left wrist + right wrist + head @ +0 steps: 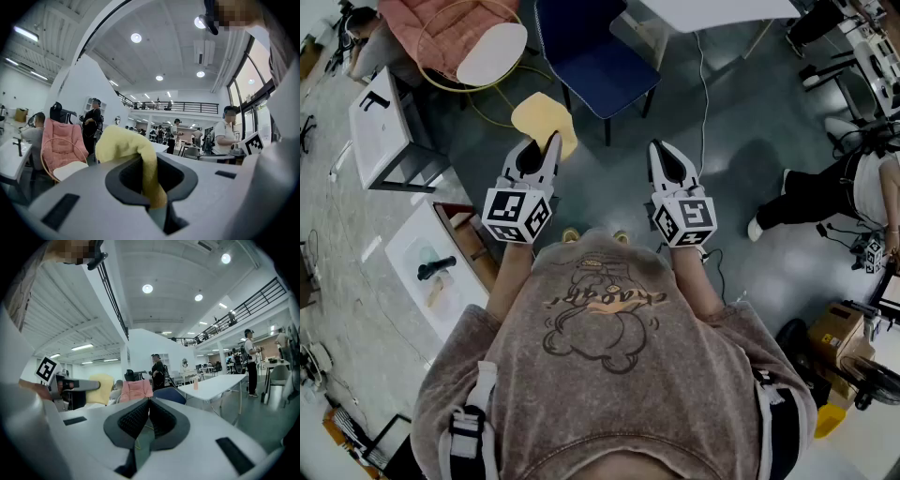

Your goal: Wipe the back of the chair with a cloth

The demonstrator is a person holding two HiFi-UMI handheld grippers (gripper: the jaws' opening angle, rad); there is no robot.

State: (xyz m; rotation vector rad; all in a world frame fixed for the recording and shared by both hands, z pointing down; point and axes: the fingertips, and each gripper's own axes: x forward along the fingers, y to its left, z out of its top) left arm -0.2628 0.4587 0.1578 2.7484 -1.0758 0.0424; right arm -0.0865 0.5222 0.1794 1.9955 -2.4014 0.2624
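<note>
The left claw [549,144] is clamped on a yellow cloth [541,119]. In the left gripper view the cloth [125,146] runs down between the dark pads and bunches up over the tip, so the jaws are narrow with the fabric pinched between them. The right claw [662,152] is closed and holds nothing. In the right gripper view its ribbed pads [136,417] meet at the tip with only a thin seam between them. Both claws are held out side by side in front of the person's chest, above the grey floor [741,141]. From the head view, the cloth hangs ahead of the left claw, near the front left leg of the blue chair [598,58] but apart from it. The right gripper view shows the same blue chair [171,395] ahead, and the cloth [101,382] off to its left beside the other gripper. To the left of the blue chair stands a pink round chair [439,30] with a white cushion [492,52] on it. A white table [712,11] stands to the right, beyond the blue chair. Another person [825,192] sits on the floor at the right edge.
</note>
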